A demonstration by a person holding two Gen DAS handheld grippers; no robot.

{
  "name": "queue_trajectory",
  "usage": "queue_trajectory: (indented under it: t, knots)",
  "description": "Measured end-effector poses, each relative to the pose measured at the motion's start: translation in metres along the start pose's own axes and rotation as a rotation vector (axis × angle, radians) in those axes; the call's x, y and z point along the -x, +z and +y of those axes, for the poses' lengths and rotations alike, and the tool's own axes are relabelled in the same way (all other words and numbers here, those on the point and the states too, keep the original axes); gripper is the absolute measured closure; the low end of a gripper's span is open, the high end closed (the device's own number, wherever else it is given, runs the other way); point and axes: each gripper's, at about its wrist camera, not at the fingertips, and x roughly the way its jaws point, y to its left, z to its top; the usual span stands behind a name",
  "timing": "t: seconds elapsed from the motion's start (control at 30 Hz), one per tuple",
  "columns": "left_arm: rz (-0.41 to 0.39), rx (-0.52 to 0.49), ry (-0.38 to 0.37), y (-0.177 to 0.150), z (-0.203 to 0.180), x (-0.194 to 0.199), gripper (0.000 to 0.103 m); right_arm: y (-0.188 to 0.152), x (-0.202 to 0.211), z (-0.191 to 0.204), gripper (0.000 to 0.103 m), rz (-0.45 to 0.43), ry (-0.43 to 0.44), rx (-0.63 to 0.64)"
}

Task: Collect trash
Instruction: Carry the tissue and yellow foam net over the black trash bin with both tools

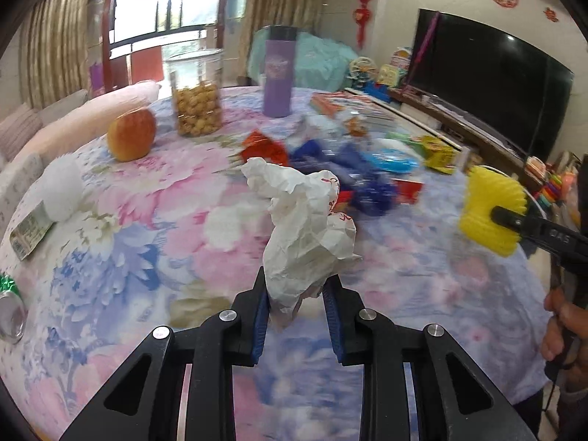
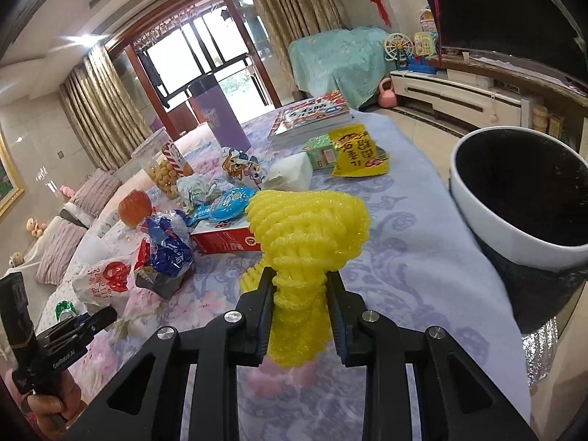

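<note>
Two pieces of trash held at once, each lifted clear of the floral tabletop (image 1: pixel 154 198), probably for carrying to the white-rimmed bin (image 2: pixel 477 217) beyond the tabletop's right edge. Left gripper (image 1: pixel 296 294) clamped on the tail of a crumpled white paper bag (image 1: pixel 305 228) above the near middle. Right gripper (image 2: pixel 301 290) pinching the neck of a yellow foam fruit net (image 2: pixel 308 220) near the right edge. Wrapper pile (image 1: pixel 330 161) mid-tabletop badly smeared; bin's lower half cut off.

home living room, likely | television (image 1: pixel 488 84) | sofa (image 2: pixel 70 228) | curtains (image 2: pixel 99 110)
</note>
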Motion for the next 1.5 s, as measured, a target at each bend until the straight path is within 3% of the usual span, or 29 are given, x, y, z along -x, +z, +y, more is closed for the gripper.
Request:
queue_trajectory:
  t: [0.6, 1.5]
  knots:
    - [0.017, -0.148, -0.155, 0.018, -0.089, -0.013, 0.077, 0.003, 0.042, -0.057, 0.076, -0.062, -0.052, -0.072]
    - [0.062, -0.315, -0.274, 0.086, -0.213, -0.128, 0.075, 0.038, 0.082, -0.163, 0.075, -0.111, -0.208, -0.143]
